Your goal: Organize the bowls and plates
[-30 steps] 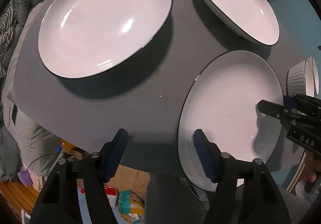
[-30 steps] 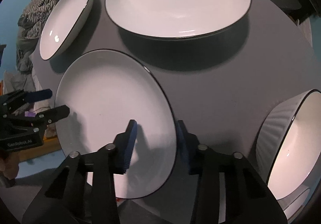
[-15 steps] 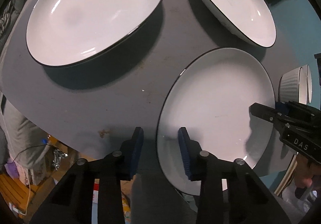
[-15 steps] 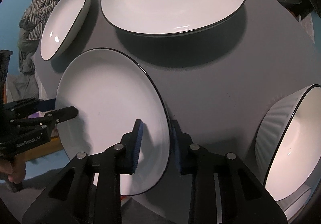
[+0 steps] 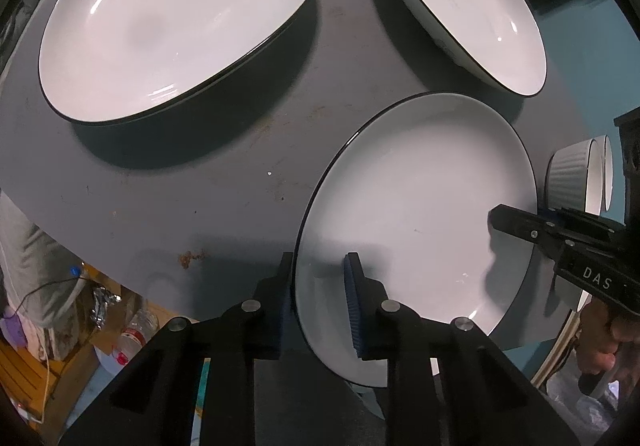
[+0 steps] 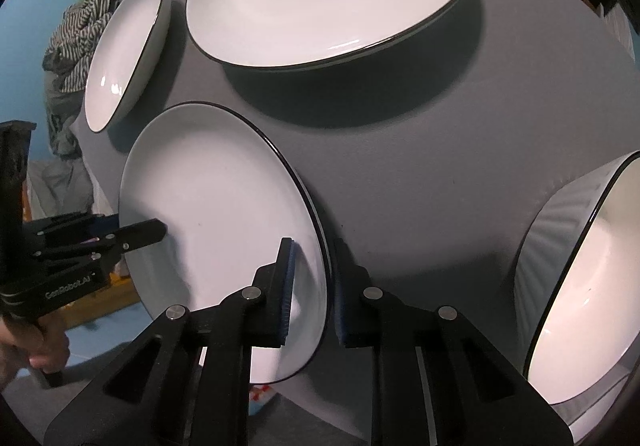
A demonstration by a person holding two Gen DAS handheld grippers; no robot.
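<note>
Both our grippers closing on one plate's opposite rims

Our left gripper and right gripper stand narrow, jaws closing astride the near plate on the grey tabletop; beyond them sit a large plate and a shallow bowl.

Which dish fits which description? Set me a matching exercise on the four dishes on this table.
Dishes:
1. flat plate
2. large plate
3. shallow bowl
4. ribbed bowl

Descriptions:
A. fluted outer wall
B. widest dish on the grey table
C. rim between the jaws of the left hand-held gripper and the right hand-held gripper
D. smooth-walled, smaller than either plate

Pairs: 1-C; 2-B; 3-D; 4-A. Both grippers' jaws are closing, with that rim between them.
</note>
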